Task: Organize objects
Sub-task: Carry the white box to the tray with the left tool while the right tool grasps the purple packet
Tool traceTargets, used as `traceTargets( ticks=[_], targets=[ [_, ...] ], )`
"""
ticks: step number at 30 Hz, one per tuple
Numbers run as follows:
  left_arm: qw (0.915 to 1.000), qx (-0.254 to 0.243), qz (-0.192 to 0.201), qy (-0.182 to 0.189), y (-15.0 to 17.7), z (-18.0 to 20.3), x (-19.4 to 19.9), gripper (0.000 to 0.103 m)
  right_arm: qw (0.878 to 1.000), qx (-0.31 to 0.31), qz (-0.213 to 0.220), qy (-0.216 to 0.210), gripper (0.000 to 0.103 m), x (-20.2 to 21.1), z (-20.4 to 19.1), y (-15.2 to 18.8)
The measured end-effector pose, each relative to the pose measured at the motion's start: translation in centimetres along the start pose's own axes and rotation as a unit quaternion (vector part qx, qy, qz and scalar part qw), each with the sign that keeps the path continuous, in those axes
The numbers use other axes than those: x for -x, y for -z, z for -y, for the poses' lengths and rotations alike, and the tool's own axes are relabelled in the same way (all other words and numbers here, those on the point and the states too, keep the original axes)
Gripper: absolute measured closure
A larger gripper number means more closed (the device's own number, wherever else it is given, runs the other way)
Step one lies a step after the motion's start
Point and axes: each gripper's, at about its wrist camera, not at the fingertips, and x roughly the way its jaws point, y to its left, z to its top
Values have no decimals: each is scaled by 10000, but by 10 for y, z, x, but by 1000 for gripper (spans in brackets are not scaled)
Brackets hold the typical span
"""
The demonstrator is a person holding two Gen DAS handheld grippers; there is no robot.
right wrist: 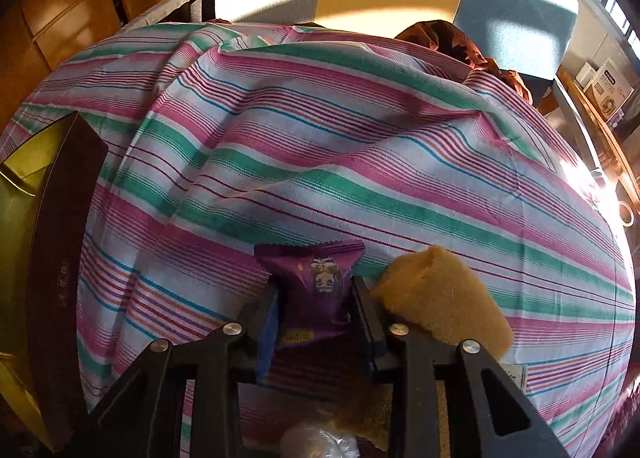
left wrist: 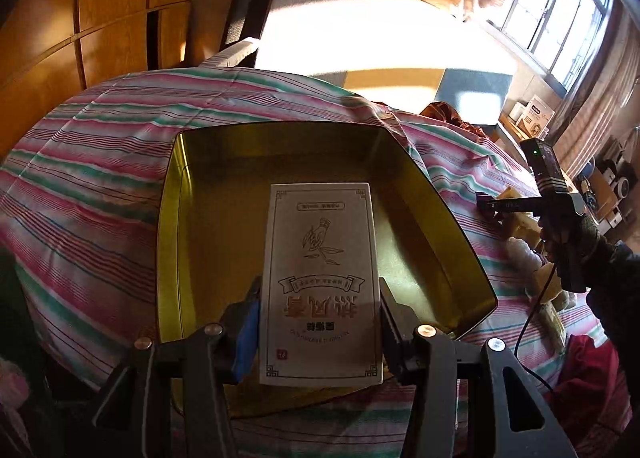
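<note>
The left gripper (left wrist: 320,322) reaches level over the gold tin (left wrist: 192,225), its 2 fingers clamped on the near end of a white box (left wrist: 322,282). The box's long axis runs straight away from the camera, print upside down, probably just above the tin's floor. Only the right wrist view shows the right gripper (right wrist: 314,298) closed on a purple snack packet (right wrist: 316,282) above the striped cloth (right wrist: 360,161), a tan sponge-like block (right wrist: 440,298) just beside it.
</note>
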Motion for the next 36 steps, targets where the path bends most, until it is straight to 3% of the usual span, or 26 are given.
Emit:
traceTargets(
  ticks=[4,9,16,21,26,31,34,36],
  targets=[
    [9998,181,-100,81,-3,-5,-5,51,9997,196,155,-25,72,12,-15,11],
    [9981,583,-163,93,-17,-21,-12,51,9971,532,297,-464,72,28,-50,42],
    [9958,825,-209,-328,-47,-43,-33,51,9957,677,502,-391,72,31,-61,63],
    [9935,740,-123,-861,-73,-52,-50,51,9948,614,650,-491,72,30,-57,66],
    [9892,749,-366,-1202,-92,-64,-86,51,9943,615,696,-524,72,32,-57,68],
    [9837,415,-526,-1670,-100,-67,-115,51,9941,661,702,-498,72,32,-58,69],
    [9819,471,-575,-1739,-103,-73,-125,51,9939,678,710,-494,72,32,-58,69],
    [9799,500,-522,-1862,-104,-74,-125,43,9939,683,710,-487,72,32,-59,70]
  ],
)
